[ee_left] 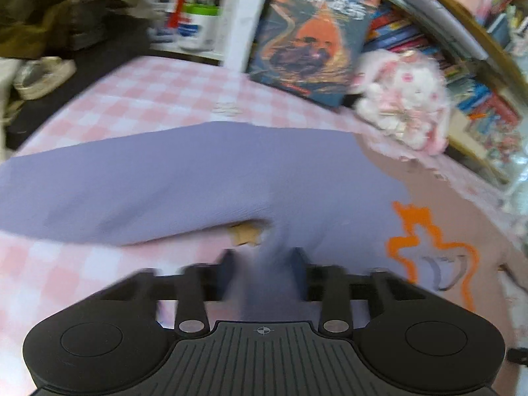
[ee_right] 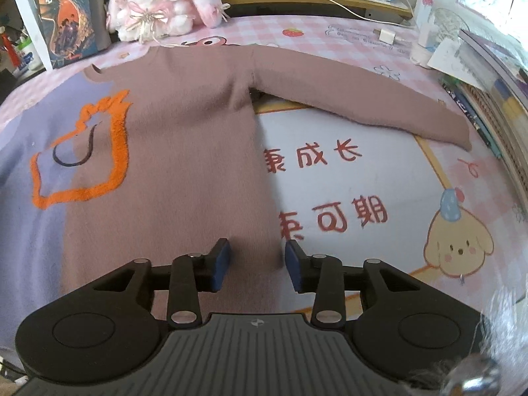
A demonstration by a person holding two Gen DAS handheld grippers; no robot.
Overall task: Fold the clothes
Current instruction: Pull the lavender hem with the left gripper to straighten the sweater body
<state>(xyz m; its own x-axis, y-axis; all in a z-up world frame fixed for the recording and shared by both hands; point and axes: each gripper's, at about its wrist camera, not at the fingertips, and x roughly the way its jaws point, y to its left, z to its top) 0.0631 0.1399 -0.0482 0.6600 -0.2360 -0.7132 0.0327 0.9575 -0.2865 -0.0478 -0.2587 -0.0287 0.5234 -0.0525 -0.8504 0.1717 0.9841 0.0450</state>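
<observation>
My left tool (ee_left: 262,264) pinches the sweater's (ee_right: 171,151) lilac sleeve, my right tool (ee_right: 256,265) gapes empty at the hem, so dragging could skew it toward twelve o'clock.

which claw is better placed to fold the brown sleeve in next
Right. The right claw is open and free over the sweater hem, on the side where the brown sleeve lies spread. The left claw is already shut on the purple fabric.
</observation>
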